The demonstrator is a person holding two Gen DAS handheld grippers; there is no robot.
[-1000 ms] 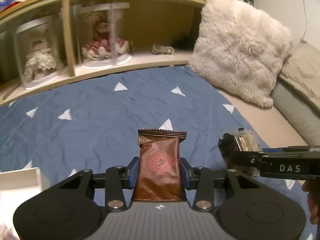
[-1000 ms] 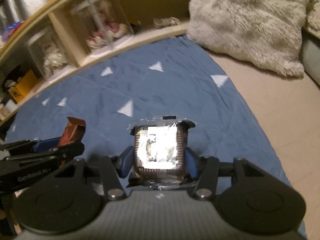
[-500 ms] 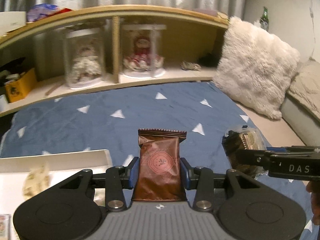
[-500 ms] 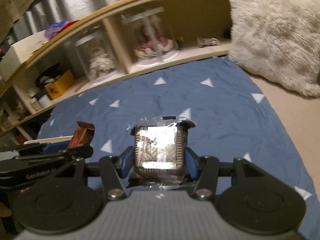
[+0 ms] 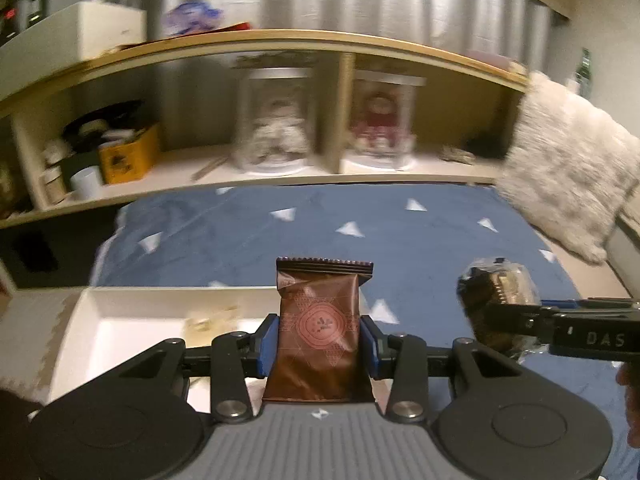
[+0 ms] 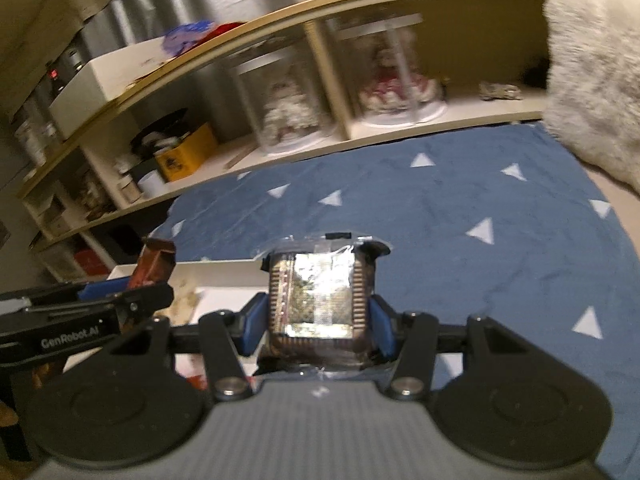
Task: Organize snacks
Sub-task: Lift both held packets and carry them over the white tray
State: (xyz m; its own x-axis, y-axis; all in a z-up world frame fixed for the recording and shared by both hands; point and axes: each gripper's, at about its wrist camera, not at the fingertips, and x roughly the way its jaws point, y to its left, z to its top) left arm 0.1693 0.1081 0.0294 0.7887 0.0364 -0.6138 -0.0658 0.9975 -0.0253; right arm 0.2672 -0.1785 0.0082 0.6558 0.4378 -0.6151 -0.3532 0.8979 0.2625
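My left gripper (image 5: 318, 338) is shut on a brown snack packet (image 5: 320, 328), held upright above the near end of a white tray (image 5: 120, 320). The packet also shows in the right wrist view (image 6: 154, 262), held by the left gripper (image 6: 132, 300). My right gripper (image 6: 316, 322) is shut on a clear-wrapped dark cake (image 6: 320, 300), above the blue cover beside the tray (image 6: 224, 276). In the left wrist view the cake (image 5: 496, 304) hangs at the right in the right gripper (image 5: 500, 316). Pale snack pieces (image 5: 208, 318) lie in the tray.
A blue cover with white triangles (image 5: 360, 224) spreads ahead. A wooden shelf (image 5: 280, 176) behind it holds two dolls under clear domes (image 5: 276, 120), a yellow box (image 5: 128, 156) and clutter. A furry cushion (image 5: 568, 172) leans at the right.
Both grippers have swung left with their snacks still held. The white tray has come more fully into view under the left gripper, and the shelf's left end now shows.
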